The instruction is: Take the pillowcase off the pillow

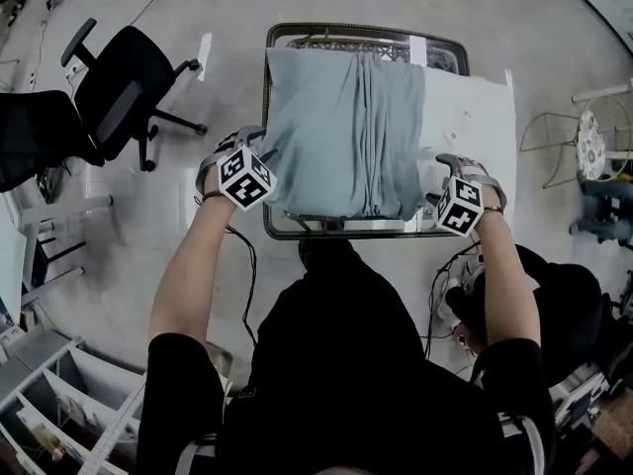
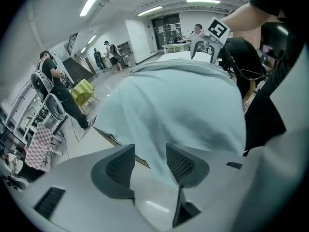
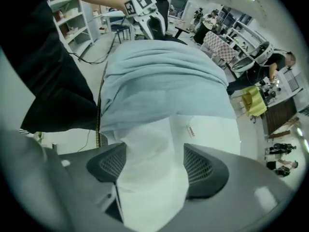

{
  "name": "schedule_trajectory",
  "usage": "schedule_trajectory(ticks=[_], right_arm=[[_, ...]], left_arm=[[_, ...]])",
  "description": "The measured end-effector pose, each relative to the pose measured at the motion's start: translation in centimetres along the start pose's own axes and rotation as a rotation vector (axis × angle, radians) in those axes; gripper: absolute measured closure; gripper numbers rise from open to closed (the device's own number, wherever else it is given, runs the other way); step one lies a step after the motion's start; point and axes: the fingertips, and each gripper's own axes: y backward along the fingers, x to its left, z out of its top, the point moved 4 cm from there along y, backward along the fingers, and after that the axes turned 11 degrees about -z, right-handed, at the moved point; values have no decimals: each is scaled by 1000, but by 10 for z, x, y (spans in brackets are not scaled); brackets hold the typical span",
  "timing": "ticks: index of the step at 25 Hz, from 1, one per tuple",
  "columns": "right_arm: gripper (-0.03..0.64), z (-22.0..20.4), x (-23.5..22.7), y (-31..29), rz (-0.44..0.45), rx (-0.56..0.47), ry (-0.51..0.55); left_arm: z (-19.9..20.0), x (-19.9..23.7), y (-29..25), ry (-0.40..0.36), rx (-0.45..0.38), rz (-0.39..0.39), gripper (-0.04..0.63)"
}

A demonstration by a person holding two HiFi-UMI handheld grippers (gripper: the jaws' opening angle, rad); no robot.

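Your pillowcase (image 1: 341, 127) is soft, matt, blue-grey cloth with creases. The pillow (image 1: 465, 117) is smooth white cloth. The table (image 1: 316, 27) has a dark metal rim.

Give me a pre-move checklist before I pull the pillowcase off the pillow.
1. Hold of right tongs on pillow: ok, it fills the gap and touches both pads.
2. Hold of left tongs on pillowcase: not ok, cloth lies between them, one pad stands clear.
3. Pillow end bared: ok, white shows beyond the pillowcase.
4. Pillow resting on table: ok.
5. Firmness of the right hold: cannot tell.
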Motion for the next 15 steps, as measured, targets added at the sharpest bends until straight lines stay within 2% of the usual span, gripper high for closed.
schedule_trajectory(ticks=[4, 10, 13, 15], right_arm=[[212, 4, -30, 0, 139, -42, 8], [208, 13, -104, -29, 91, -94, -71], [190, 16, -103, -55, 146, -69, -57], [190, 16, -101, -62, 184, -64, -58]], left_arm=[[10, 26, -38, 35, 56, -82, 367], [18, 43, -76, 62, 113, -176, 360], [15, 47, -86, 65, 147, -193, 387], [9, 49, -84, 95, 138, -186, 383]])
